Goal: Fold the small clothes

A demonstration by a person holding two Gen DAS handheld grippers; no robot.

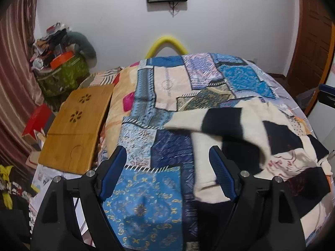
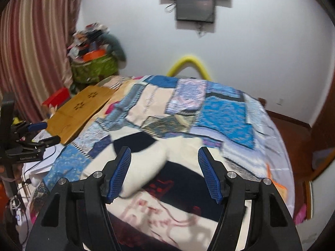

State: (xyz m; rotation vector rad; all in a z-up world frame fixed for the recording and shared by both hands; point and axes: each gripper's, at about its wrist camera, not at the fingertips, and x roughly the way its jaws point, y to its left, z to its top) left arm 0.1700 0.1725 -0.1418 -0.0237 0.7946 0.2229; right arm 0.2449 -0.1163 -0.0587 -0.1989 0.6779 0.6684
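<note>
Both of my grippers hang above the bed with nothing in them. On the left gripper (image 1: 168,172) the jaws stand wide apart over the patchwork bedspread (image 1: 146,207), and its right blue pad sits just above the near edge of the sweater (image 1: 236,129) without touching it, as far as I can tell. On the right gripper (image 2: 164,174) the jaws are spread just as wide and frame the garment's folded sleeve (image 2: 134,167) from above; again I see no cloth pinched.

That cream-and-black sweater lies on the right half of the bed, body spread flat with a reddish print showing, one sleeve thrown across the chest and the other stretched out toward the left. I read that as a fold partly made (the sleeve across the body is the usual first tuck), so the open jaws make sense: I have to choose a new edge before closing on anything.

A bamboo lap tray (image 1: 77,125) rests on the left side of the bed, well apart from the sweater, so it should not interfere. The right view is blurred, so I cannot judge fine contact there.
</note>
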